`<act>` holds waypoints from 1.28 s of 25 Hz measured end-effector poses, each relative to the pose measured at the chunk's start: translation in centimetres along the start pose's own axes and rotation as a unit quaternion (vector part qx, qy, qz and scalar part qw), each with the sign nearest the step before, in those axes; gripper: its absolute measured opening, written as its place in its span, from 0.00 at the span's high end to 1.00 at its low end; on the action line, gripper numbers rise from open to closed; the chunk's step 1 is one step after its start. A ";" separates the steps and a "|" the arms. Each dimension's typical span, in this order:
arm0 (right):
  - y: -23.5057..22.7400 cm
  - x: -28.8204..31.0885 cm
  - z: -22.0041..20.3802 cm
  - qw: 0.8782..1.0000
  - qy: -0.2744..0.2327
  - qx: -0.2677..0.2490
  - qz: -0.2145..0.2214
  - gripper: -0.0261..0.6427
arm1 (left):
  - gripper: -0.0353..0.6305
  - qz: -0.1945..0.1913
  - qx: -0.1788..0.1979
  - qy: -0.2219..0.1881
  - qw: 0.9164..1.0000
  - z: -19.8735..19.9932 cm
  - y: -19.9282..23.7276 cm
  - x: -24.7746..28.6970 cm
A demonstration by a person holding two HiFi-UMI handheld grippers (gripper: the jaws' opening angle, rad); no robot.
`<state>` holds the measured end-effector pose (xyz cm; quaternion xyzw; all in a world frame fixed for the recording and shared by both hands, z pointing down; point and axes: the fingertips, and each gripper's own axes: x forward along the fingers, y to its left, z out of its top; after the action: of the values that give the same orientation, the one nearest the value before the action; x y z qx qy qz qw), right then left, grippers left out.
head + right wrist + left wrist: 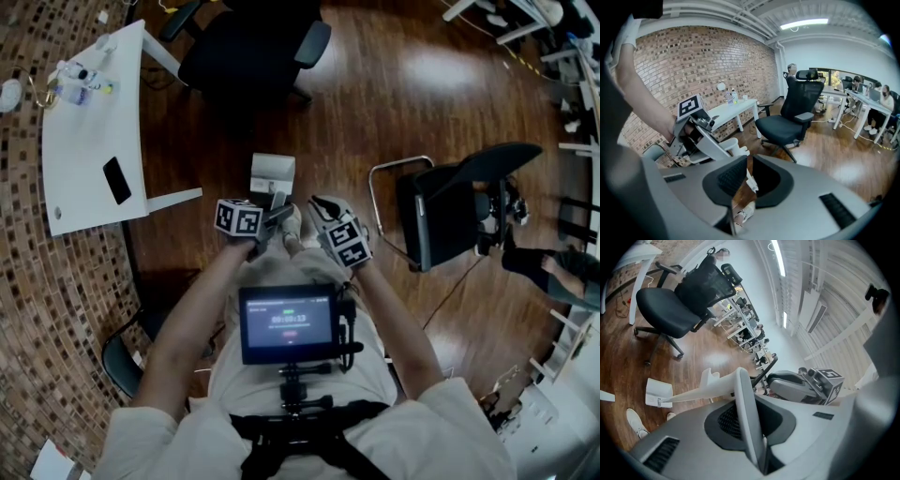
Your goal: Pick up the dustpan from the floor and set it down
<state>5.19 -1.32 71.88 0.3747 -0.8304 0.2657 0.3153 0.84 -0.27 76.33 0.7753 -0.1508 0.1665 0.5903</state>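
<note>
The left gripper (pixel 278 214) had its jaws shut on the dustpan (pixel 272 173) handle (pixel 693 391); the right gripper (pixel 317 202) jaws stood apart, empty. A slow vertical lift seemed best, lest the pan swing.

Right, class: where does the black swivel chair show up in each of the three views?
Head view: the black swivel chair is at top centre, seen from above.
Left gripper view: the chair is upper left, beyond the dustpan.
Right gripper view: the chair is right of centre.
Shared landmark: the white table stands beside it in all three.
</note>
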 end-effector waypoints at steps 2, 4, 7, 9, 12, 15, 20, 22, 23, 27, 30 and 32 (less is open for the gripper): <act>-0.1 -0.2 -0.1 1.000 0.000 0.000 0.000 0.89 | 0.89 -0.003 0.002 -0.005 1.000 -0.1 -0.3 -0.4; -0.1 -0.4 -0.4 1.000 0.001 0.000 0.001 0.89 | 0.89 -0.008 0.005 -0.011 1.000 -0.1 -0.9 -0.7; 0.3 -0.9 -0.8 1.000 0.002 0.000 0.003 0.89 | 0.89 -0.017 0.011 -0.019 1.000 0.1 -2.2 -1.5; 0.4 -1.0 -0.8 1.000 0.001 -0.001 0.003 0.89 | 0.89 -0.022 0.017 -0.026 0.999 0.7 -3.2 -2.0; 0.6 -1.2 -0.5 1.000 -0.002 -0.004 0.002 0.89 | 0.89 -0.031 0.028 -0.033 0.999 1.4 -4.6 -2.8; 0.7 -1.5 0.1 1.000 -0.007 -0.005 0.001 0.89 | 0.89 -0.036 0.042 -0.035 0.998 2.1 -6.3 -3.5; -0.5 -1.5 1.1 1.000 -0.019 0.003 -0.001 0.89 | 0.89 -0.050 0.050 -0.042 0.997 4.1 -8.2 -3.6; -0.5 -2.0 1.4 1.000 -0.026 0.004 -0.005 0.89 | 0.89 -0.055 0.052 -0.050 0.996 4.4 -9.1 -4.0; -0.3 -2.4 1.6 1.000 -0.030 0.004 -0.007 0.89 | 0.89 -0.058 0.053 -0.053 0.996 4.5 -9.7 -4.4; 0.7 -4.0 2.0 0.999 -0.042 0.012 -0.013 0.89 | 0.89 -0.068 0.055 -0.051 0.995 3.7 -11.8 -5.8; 0.7 -5.1 2.4 0.998 -0.053 0.019 -0.019 0.89 | 0.89 -0.077 0.051 -0.051 0.994 3.7 -13.3 -6.3; 0.5 -5.6 2.7 0.998 -0.061 0.023 -0.024 0.89 | 0.89 -0.081 0.046 -0.050 0.994 4.0 -14.0 -6.6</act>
<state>6.86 -0.35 65.91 0.4169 -0.8326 0.2535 0.2621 1.26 -0.27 60.39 0.8186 -0.1094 0.0856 0.5572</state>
